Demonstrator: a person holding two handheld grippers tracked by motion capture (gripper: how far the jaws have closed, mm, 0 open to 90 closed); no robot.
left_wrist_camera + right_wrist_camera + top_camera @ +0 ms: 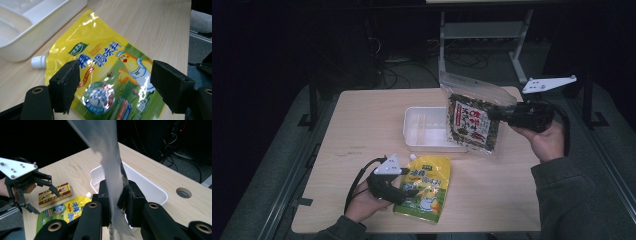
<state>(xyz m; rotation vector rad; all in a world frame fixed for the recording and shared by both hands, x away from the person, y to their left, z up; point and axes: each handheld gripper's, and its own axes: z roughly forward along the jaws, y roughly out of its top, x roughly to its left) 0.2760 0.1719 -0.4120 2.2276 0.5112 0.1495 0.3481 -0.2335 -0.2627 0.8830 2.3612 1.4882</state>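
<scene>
A: High view, largest first: table (362, 120), pale wood. White tray (422, 127) near its middle. Right of the tray, a clear bag of dark dried food (472, 120) hangs upright in the air, top edge up, lower edge over the tray's right end.

B: Who has the bag?

A: Right gripper (504, 116). It comes in level from the right, hand behind it, forearm rising from the bottom right corner. Right gripper view: jaws clamped together on the bag's (112, 170) side edge, film pinched flat between them, tray (150, 185) directly behind.

B: So the bag goes where?

A: My read: down and left into the tray. The bag's long axis stands vertical, the tray's runs left to right, so it needs laying over to fit.

B: Left side?

A: Yellow pouch (426, 187) flat on the table, in front of the tray, white cap (38, 62) pointing at the tray wall. Left gripper (409, 186) low over it from the left. Left gripper view: jaws apart, straddling the pouch (105, 75) across its width, not pressing. Left hand is the nearer one to it.

B: Anything else?

A: Small red-and-yellow box (55, 194), seen in the right gripper view, near the pouch.
</scene>
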